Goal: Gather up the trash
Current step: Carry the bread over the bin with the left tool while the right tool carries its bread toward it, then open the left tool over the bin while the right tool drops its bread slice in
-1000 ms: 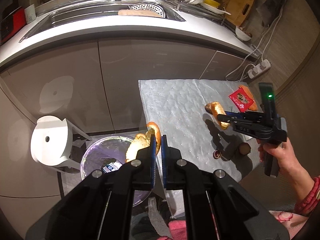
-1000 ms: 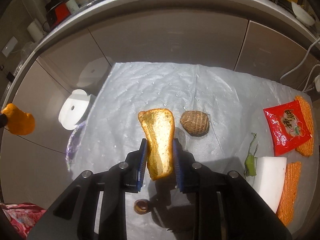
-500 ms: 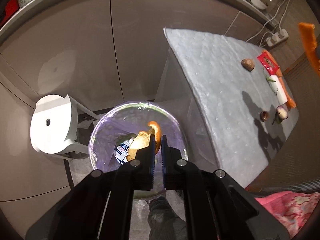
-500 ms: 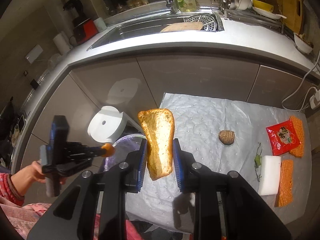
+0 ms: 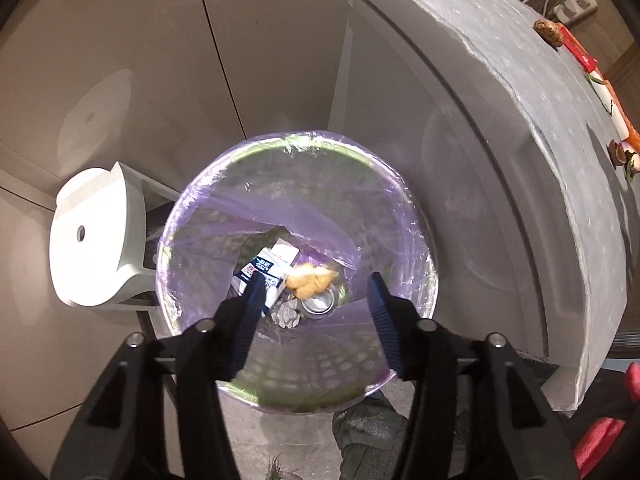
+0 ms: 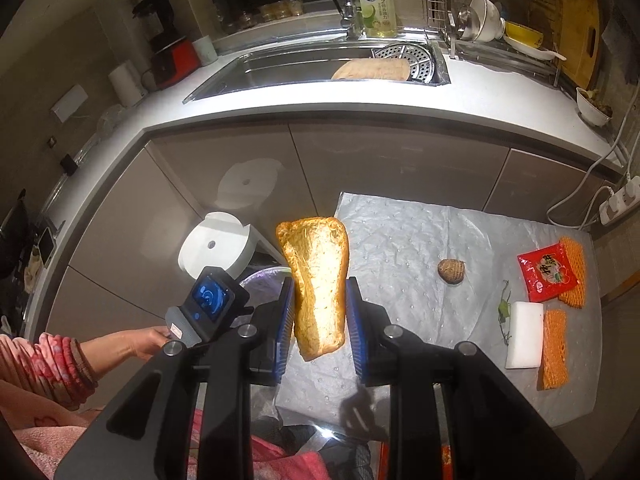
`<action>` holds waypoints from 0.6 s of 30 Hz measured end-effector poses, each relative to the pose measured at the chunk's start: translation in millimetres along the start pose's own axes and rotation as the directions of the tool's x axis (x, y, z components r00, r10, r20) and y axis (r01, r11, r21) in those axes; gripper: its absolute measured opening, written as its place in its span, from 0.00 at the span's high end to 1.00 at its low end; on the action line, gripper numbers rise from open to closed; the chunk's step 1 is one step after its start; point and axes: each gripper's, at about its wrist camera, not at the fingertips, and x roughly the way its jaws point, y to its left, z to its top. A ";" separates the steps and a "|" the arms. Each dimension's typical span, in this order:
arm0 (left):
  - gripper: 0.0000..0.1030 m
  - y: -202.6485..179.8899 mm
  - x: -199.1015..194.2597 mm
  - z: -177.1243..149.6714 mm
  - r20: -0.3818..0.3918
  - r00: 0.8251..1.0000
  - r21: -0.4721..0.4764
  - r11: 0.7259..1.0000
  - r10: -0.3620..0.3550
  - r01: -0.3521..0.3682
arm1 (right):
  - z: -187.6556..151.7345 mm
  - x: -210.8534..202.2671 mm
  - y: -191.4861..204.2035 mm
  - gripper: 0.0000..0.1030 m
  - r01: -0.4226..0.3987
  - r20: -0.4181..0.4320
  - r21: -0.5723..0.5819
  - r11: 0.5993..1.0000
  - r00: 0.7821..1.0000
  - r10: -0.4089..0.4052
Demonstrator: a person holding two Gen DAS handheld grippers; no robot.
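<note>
In the left wrist view my left gripper (image 5: pixel 316 286) points down into a round bin with a purple liner (image 5: pixel 200 208). Its jaws are opening and hold nothing. An orange peel scrap (image 5: pixel 310 280) sits loose in the bin among a can (image 5: pixel 320 302), a crumpled paper ball (image 5: pixel 287 314) and a printed carton (image 5: pixel 260 270). In the right wrist view my right gripper (image 6: pixel 318 312) is shut on a long golden peel (image 6: pixel 318 280), lifted above the left edge of the grey-covered table (image 6: pixel 420 240).
On the table lie a brown taro (image 6: pixel 451 271), a red snack packet (image 6: pixel 546 276), orange net sleeves (image 6: pixel 555 354), a white foam block (image 6: pixel 524 334) and a green scrap (image 6: pixel 503 309). A white stool (image 6: pixel 218 246) stands beside the bin. Behind runs the kitchen counter with a sink (image 6: pixel 320 66).
The left gripper dropped toward the bin, opened, and let the orange scrap fall in. The right gripper rose from the table with the golden peel still in its jaws.
</note>
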 end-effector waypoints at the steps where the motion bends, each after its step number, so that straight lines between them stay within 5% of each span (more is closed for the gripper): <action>1: 0.46 -0.3 -2.7 0.2 0.011 1.000 0.005 1.000 0.001 -0.001 | -0.6 0.8 1.4 0.75 -0.003 -0.001 0.000 1.000 1.000 0.003; 8: 0.46 0.6 -58.8 9.0 0.088 0.996 -0.026 0.999 -0.030 0.032 | 0.9 16.1 11.8 0.75 -0.054 -0.011 -0.020 0.998 0.998 0.054; 11: 0.31 0.5 -106.6 12.1 0.141 0.989 -0.047 0.998 -0.040 0.047 | 2.2 31.1 17.6 0.75 -0.086 -0.023 -0.029 0.996 0.996 0.085; 18: 0.15 2.6 -217.1 5.8 0.305 0.952 -0.091 0.996 0.021 0.007 | 1.1 92.7 36.6 0.75 -0.155 -0.093 -0.074 0.985 0.985 0.148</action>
